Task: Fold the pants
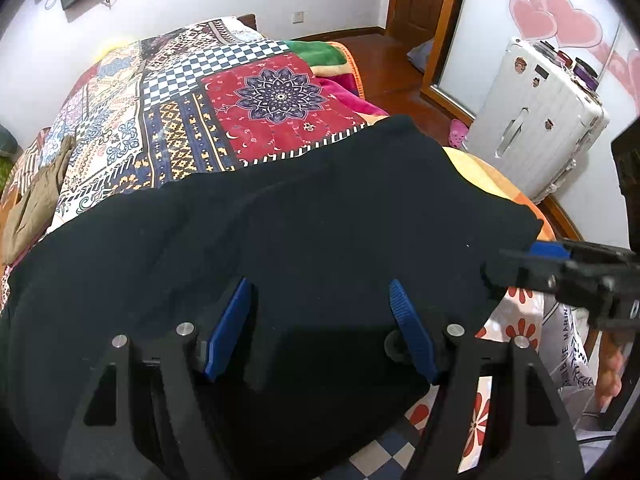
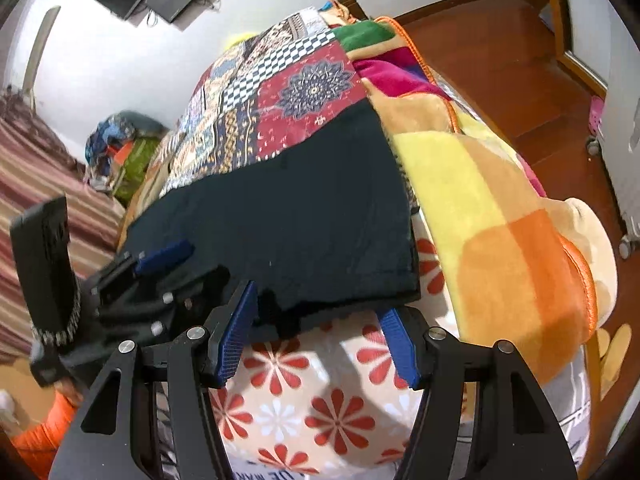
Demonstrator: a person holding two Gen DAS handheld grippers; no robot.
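Pants (image 1: 280, 220) lie flat across mid-frame on the bed (image 1: 280, 96), long axis side to side. Left gripper (image 1: 320, 304) gapes above the near hem; right gripper (image 2: 316, 316), wide open, reaches the lower-right corner.

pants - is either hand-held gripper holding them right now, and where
Nothing is held. Both hand-held grippers are open: the left hovers over the middle of the pants, the right at their near edge.
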